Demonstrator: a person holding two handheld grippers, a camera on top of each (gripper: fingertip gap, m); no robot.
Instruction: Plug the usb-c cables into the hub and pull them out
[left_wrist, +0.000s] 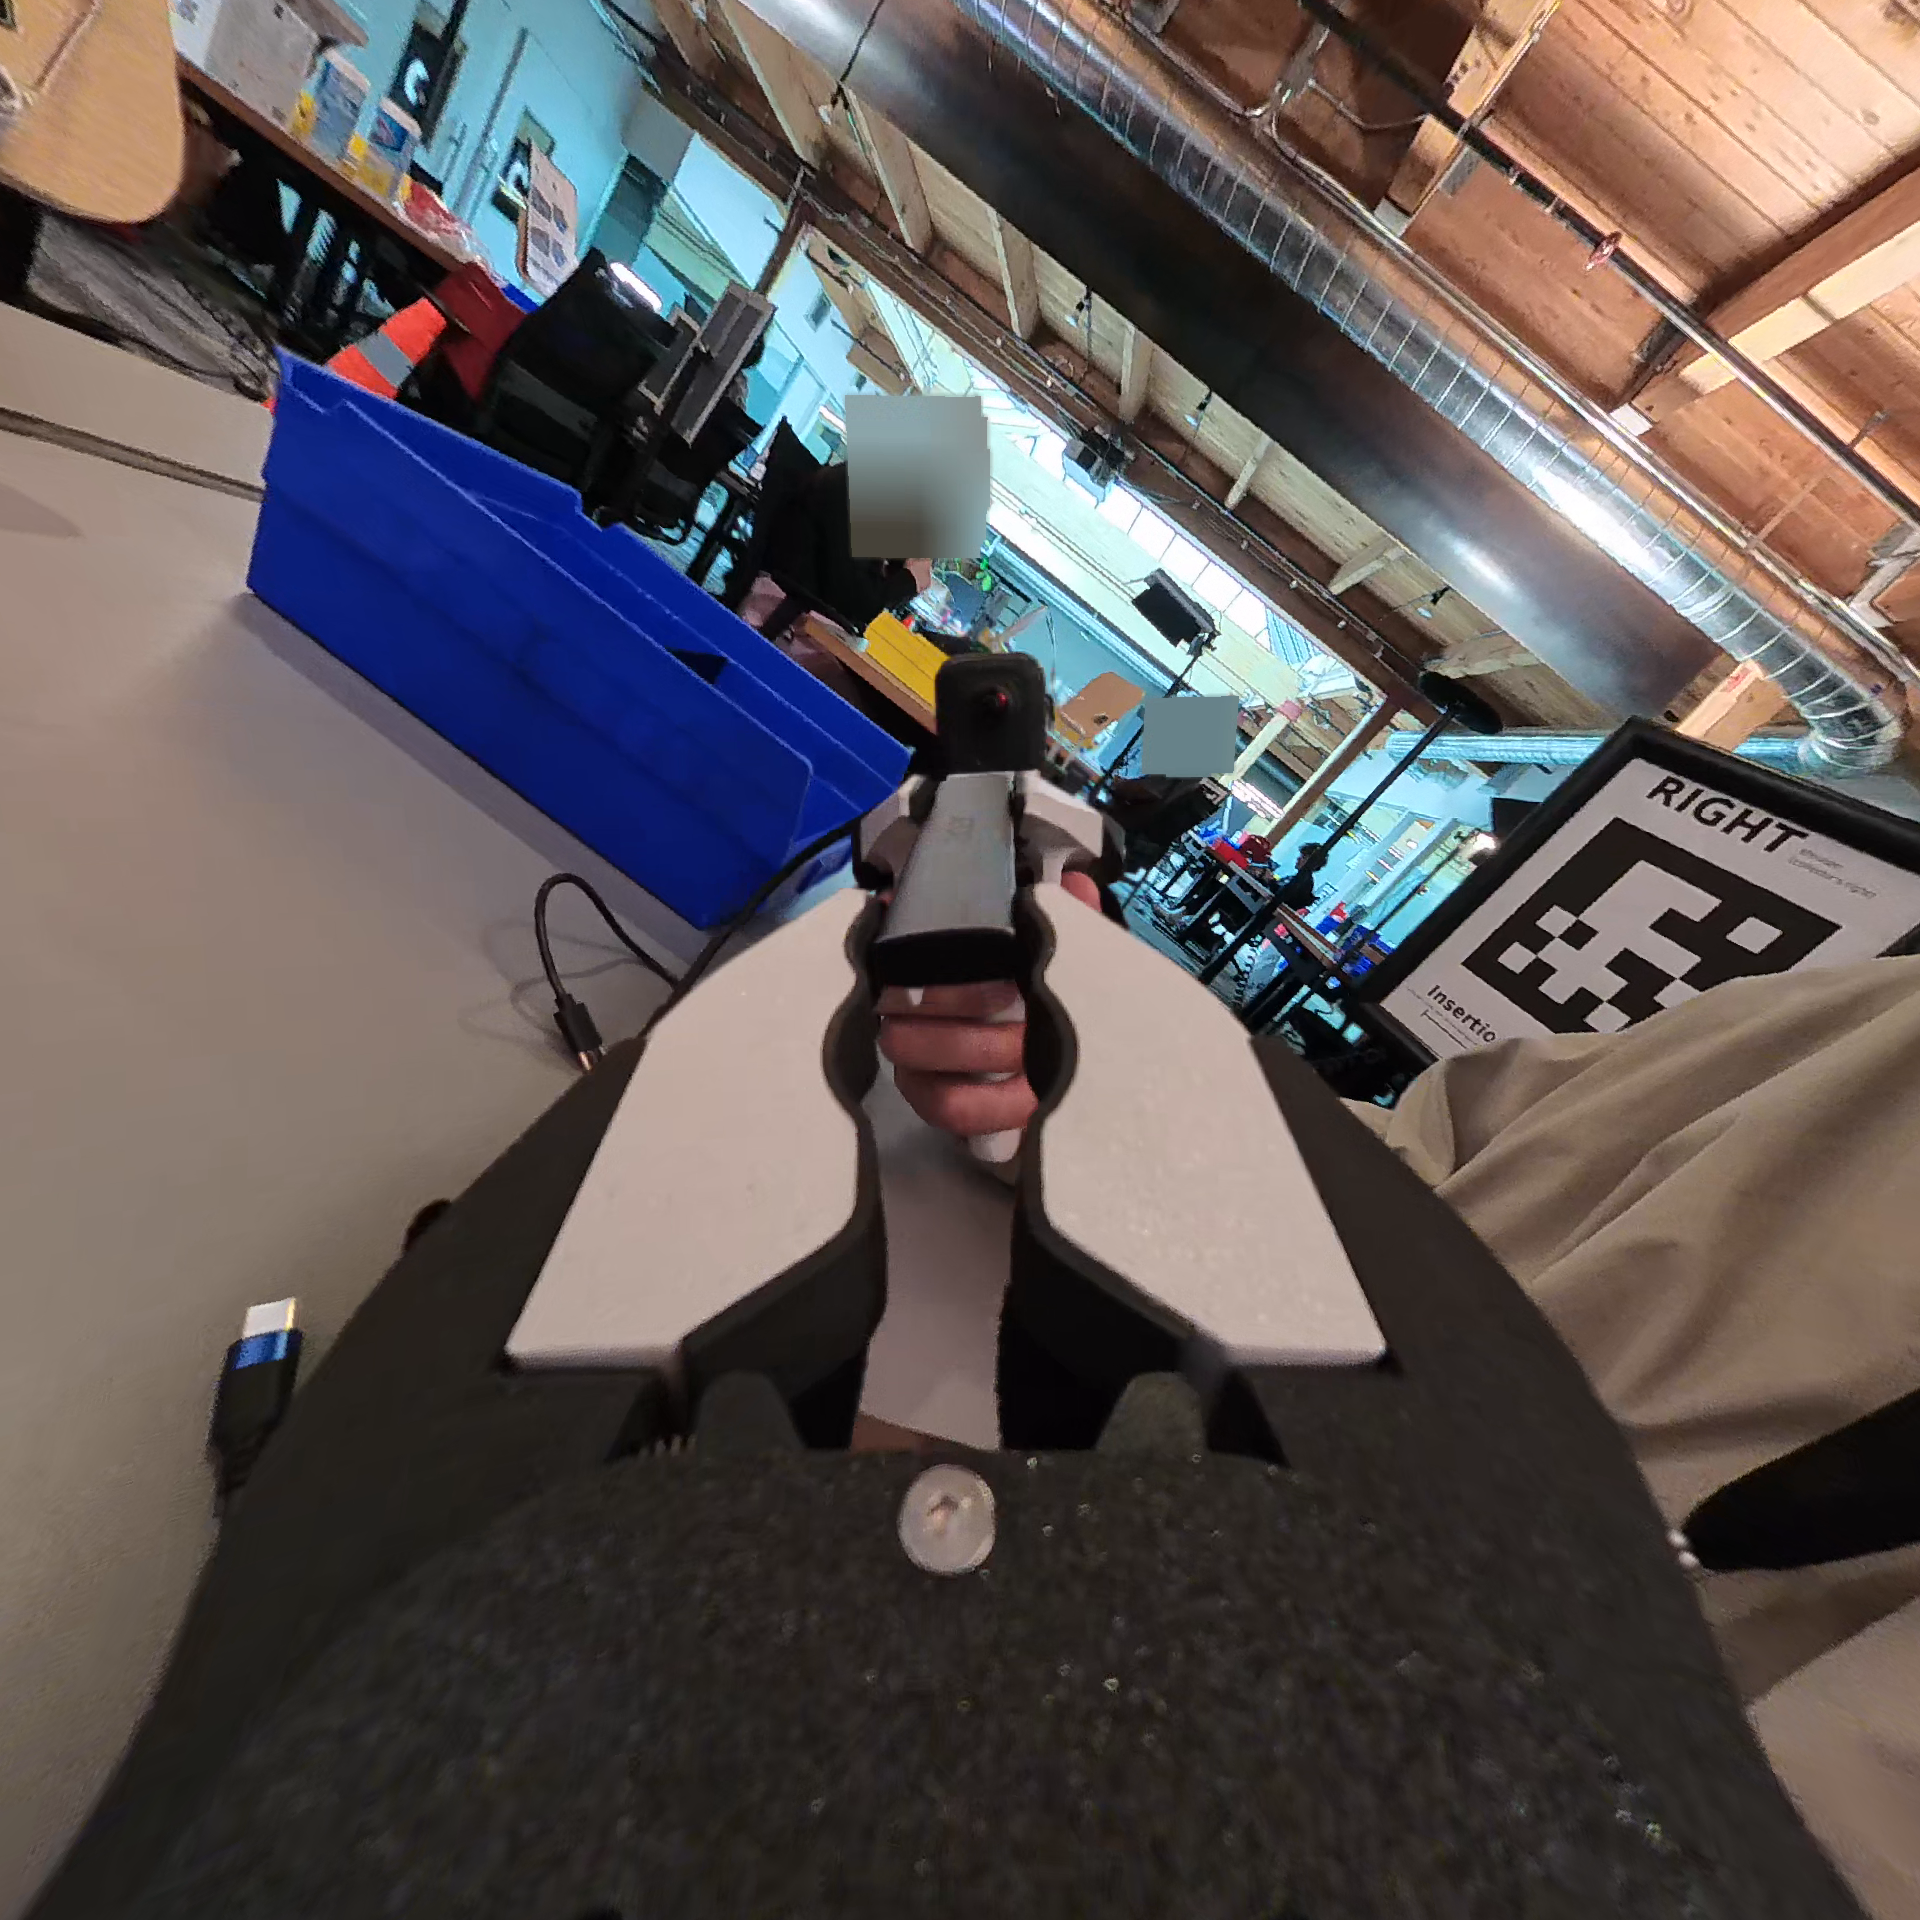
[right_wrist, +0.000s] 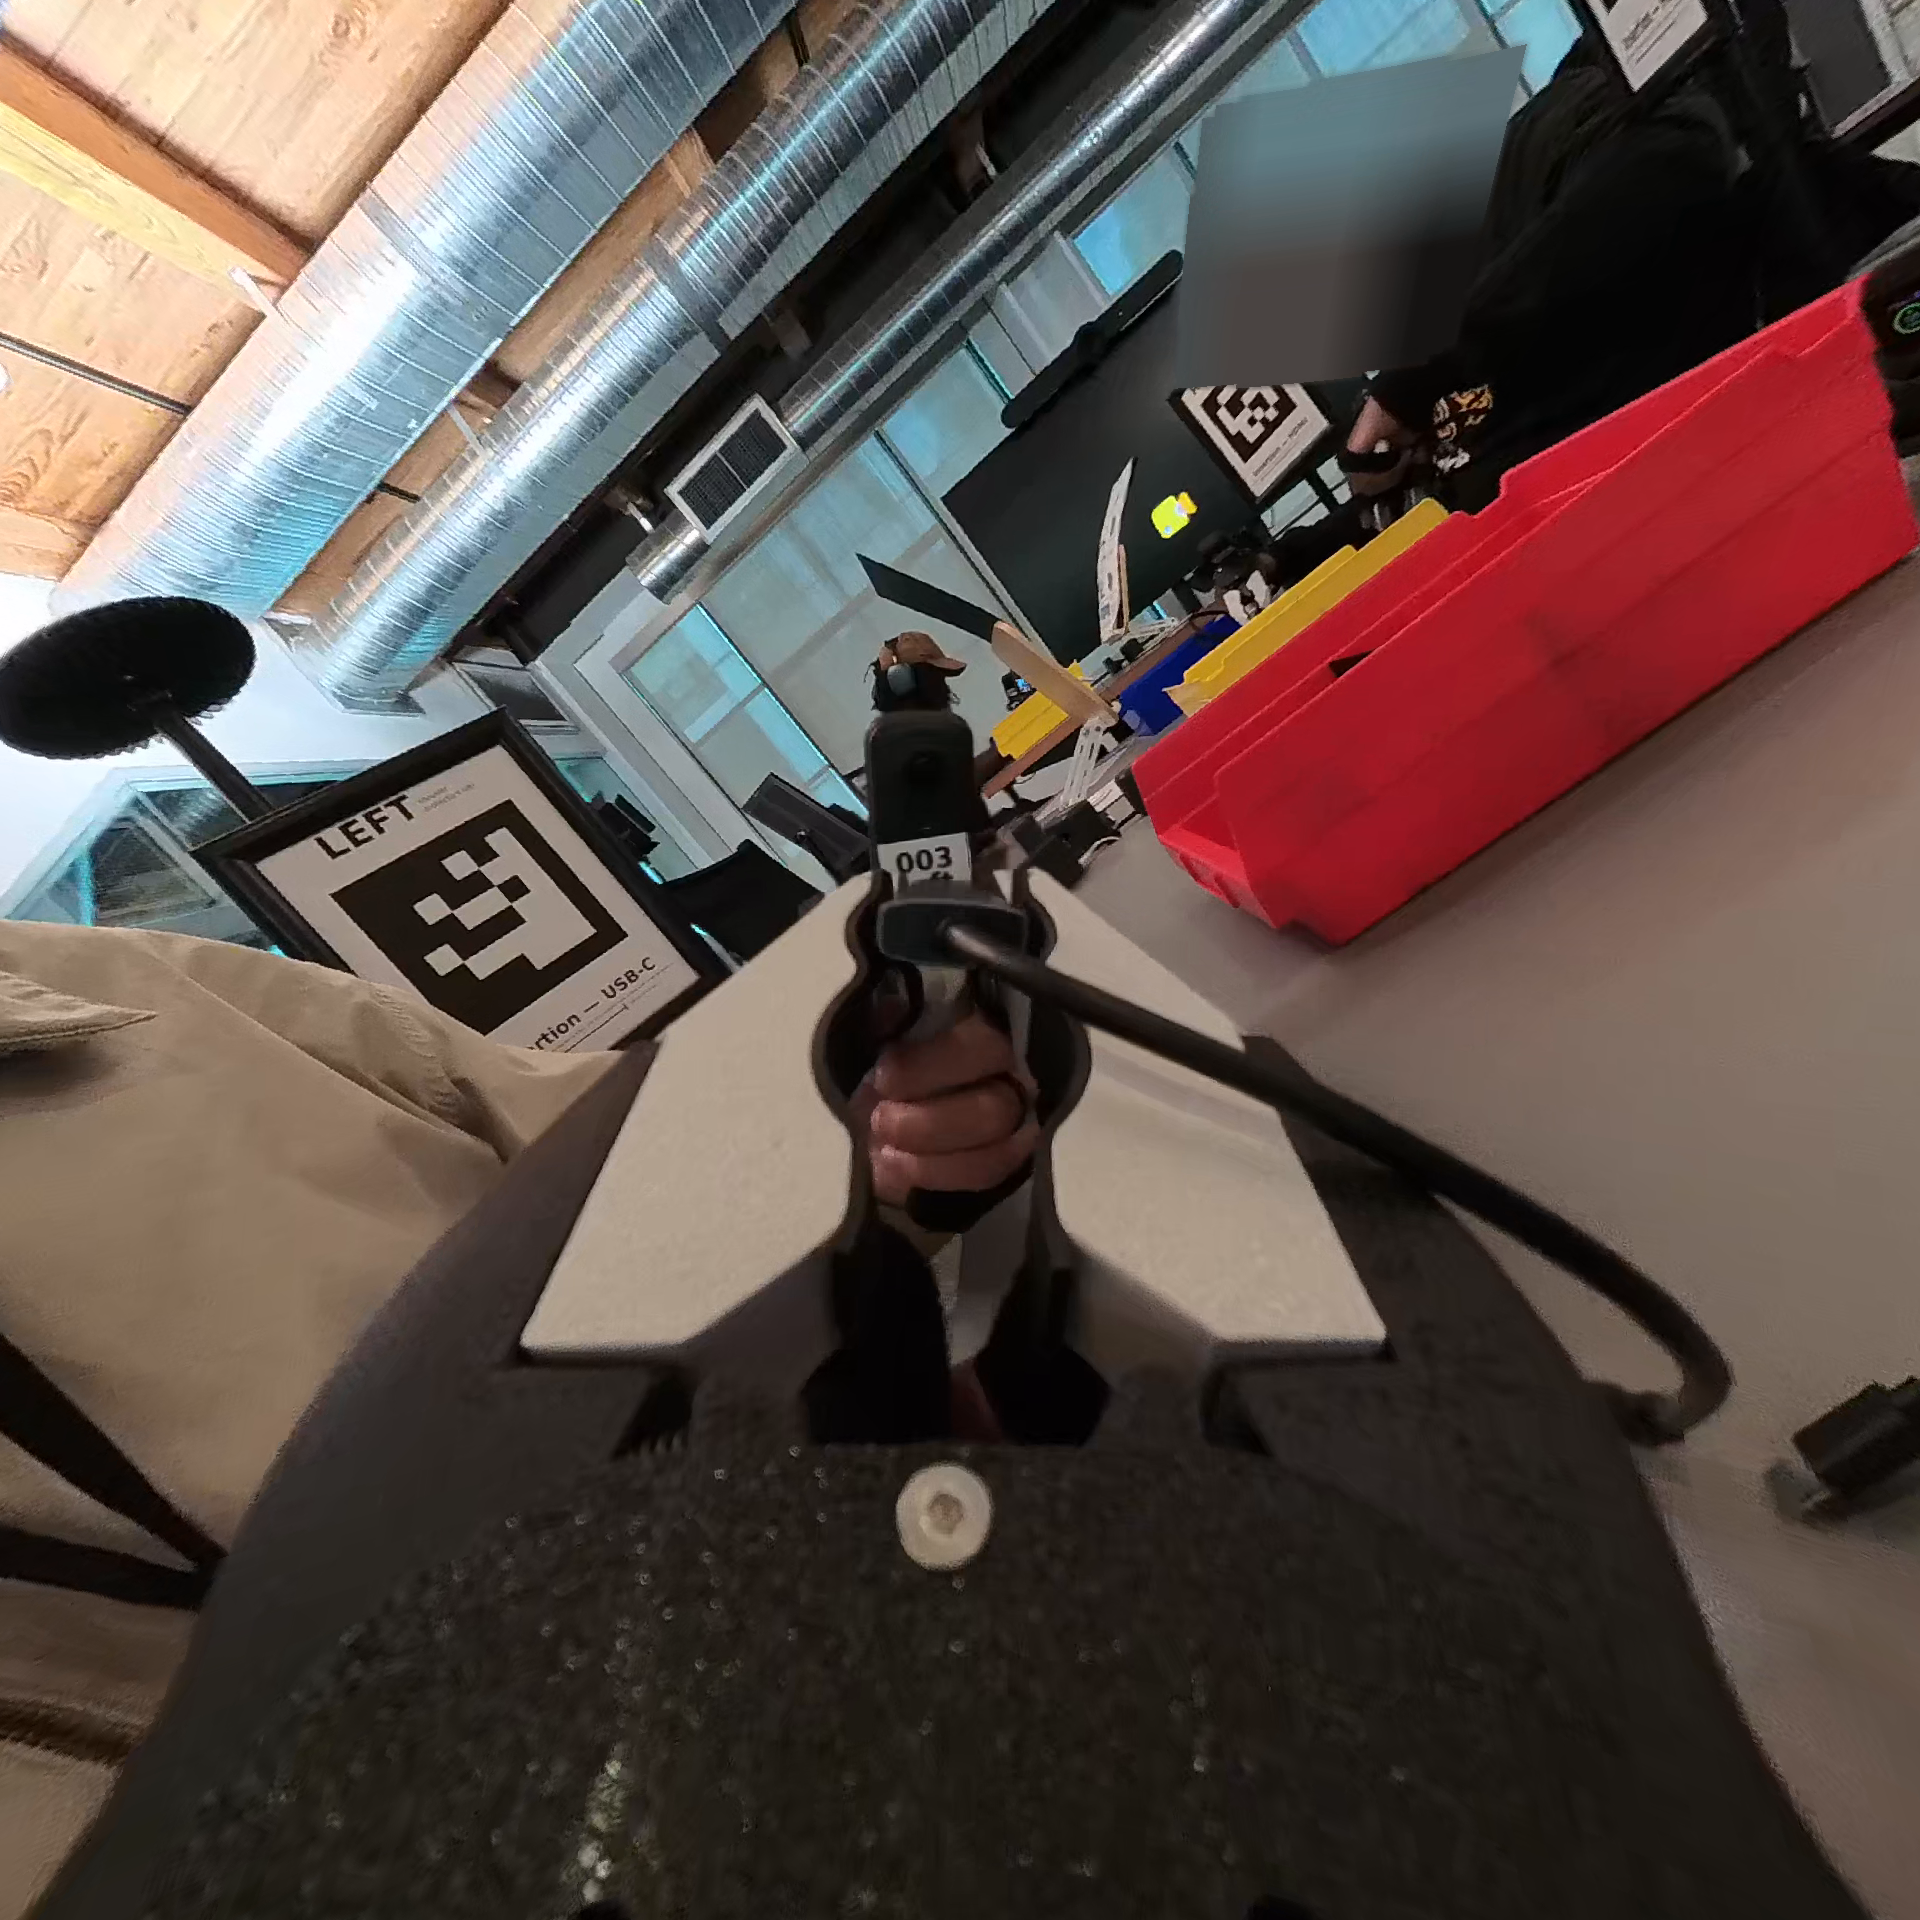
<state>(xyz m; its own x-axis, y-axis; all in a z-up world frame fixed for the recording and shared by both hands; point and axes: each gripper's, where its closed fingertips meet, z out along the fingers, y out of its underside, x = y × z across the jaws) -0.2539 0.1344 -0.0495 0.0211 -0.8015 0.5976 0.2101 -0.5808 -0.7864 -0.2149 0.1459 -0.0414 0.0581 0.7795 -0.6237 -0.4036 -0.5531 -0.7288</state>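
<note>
I am holding the grey hub (left_wrist: 956, 862) up in the air over the grey table (left_wrist: 208, 935). My left gripper (left_wrist: 945, 940) is squeezing one end of it between its two fingers. My right gripper (right_wrist: 948, 935) is squeezing the other end, so the two grippers are pointing at each other with the hub between them. The hub's own thick black cord (right_wrist: 1351, 1122) is sticking out of the end by my right gripper and bending down to the table.

No USB-C cable is sitting in the hub. A thin black USB-C cable (left_wrist: 566, 977) is lying on the table just to the left of my left gripper. A plug with a blue collar (left_wrist: 265, 1340) is lying nearer to me on that side. Another black plug (right_wrist: 1860, 1444) is lying beside the cord's bend.

A blue bin (left_wrist: 499, 644) is standing behind the thin cable. A red bin (right_wrist: 1507, 727) is standing on the far side of the table. My beige sleeve (left_wrist: 1662, 1195) is showing at the edge.
</note>
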